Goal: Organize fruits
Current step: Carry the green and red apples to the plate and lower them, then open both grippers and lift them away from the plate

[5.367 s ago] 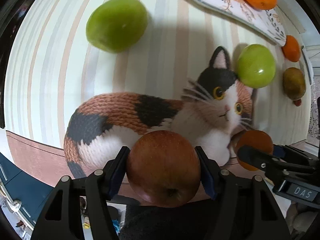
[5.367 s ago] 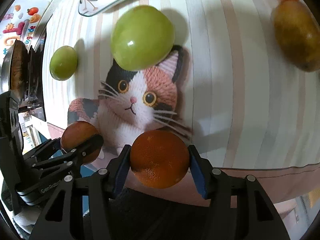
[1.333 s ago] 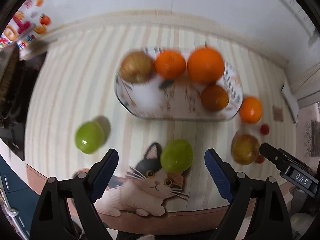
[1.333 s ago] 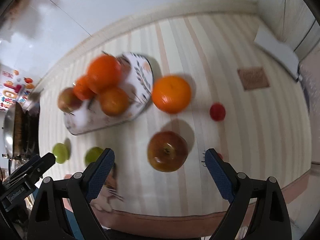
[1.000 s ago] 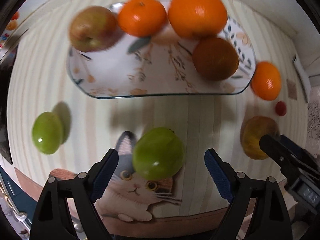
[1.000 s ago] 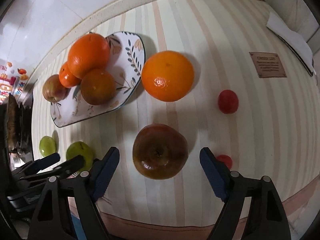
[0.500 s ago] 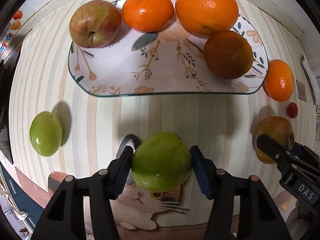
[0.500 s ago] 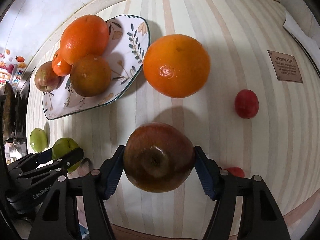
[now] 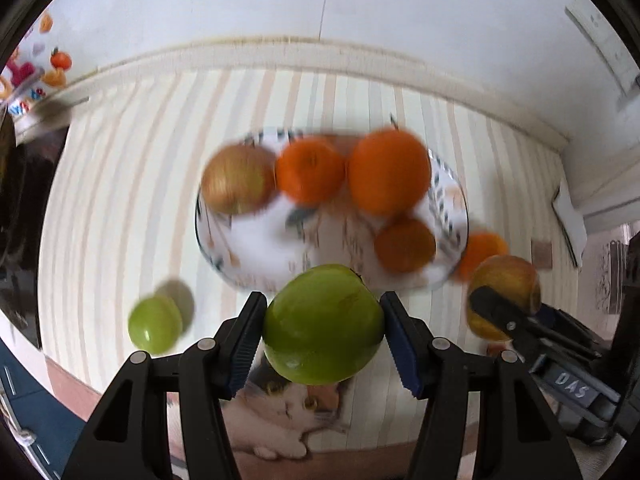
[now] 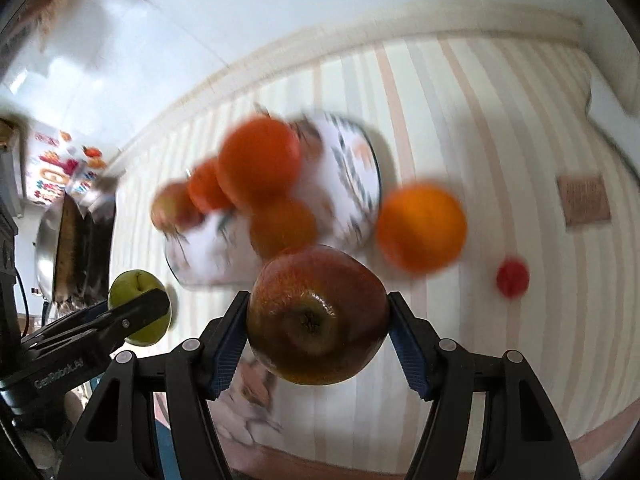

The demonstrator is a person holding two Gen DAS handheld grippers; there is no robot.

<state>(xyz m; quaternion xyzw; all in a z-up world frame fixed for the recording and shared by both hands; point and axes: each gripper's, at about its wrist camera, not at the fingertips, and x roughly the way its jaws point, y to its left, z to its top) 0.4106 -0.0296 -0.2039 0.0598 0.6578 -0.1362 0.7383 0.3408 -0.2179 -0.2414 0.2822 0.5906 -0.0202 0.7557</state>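
Both grippers had fruit, and both were up off the cloth. The left gripper (image 9: 322, 326) was clamped on a green apple (image 9: 323, 324), its blue pads pressed to either side, jaws roughly half spread to take the fruit's width. It hung above the striped tablecloth (image 9: 120, 200), over the printed cat (image 9: 280, 412) at the cloth's near edge. The right gripper (image 10: 318, 320) had a red apple (image 10: 318, 316) squeezed the same way, stem hollow turned toward the camera, jaws a little past half spread.

Behind them sat the patterned plate (image 9: 256, 244), blurred in both views. On it, at the left, lay what looked like a reddish-yellow apple (image 9: 236, 180), though the smear made that hard to swear to. Next to it were a small orange (image 9: 310, 170), a big orange (image 9: 388, 170) and a darker orange (image 9: 404, 244) nearer the front rim.

Off the plate, a lone orange (image 10: 422, 228) rested on the cloth just beside the right rim. A small red fruit (image 10: 513, 277) lay farther right, apart from it. A second green apple (image 9: 154, 324) sat on the cloth to the left, well clear of the plate. From the right wrist view, the left gripper's black finger crossed in front of its held green apple at the lower left.
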